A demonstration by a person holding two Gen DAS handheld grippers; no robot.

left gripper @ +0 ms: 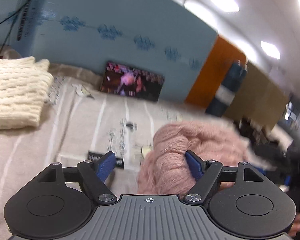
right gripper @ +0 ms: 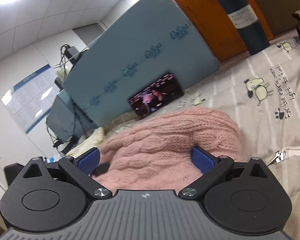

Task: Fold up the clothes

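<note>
A fuzzy pink cable-knit sweater point(left gripper: 190, 146) lies bunched on the printed sheet point(left gripper: 70, 124). My left gripper point(left gripper: 149, 154) is open wide. Its right finger point(left gripper: 194, 166) touches the sweater's left side, while its left finger point(left gripper: 106, 164) hangs over bare sheet. In the right wrist view the pink sweater point(right gripper: 166, 138) bulges up between the spread jaws of my right gripper point(right gripper: 145, 150), which is open. A folded cream knit sweater point(left gripper: 16, 92) rests at the far left of the bed; a strip of it point(right gripper: 94, 138) shows past the pink one.
A phone point(left gripper: 132, 82) point(right gripper: 156, 98) playing a video leans against a blue foam board point(left gripper: 120, 26). A dark blue bottle point(right gripper: 248, 20) and an orange panel point(right gripper: 200, 16) stand at the back. A zipper pull point(right gripper: 276, 157) lies on the sheet to the right.
</note>
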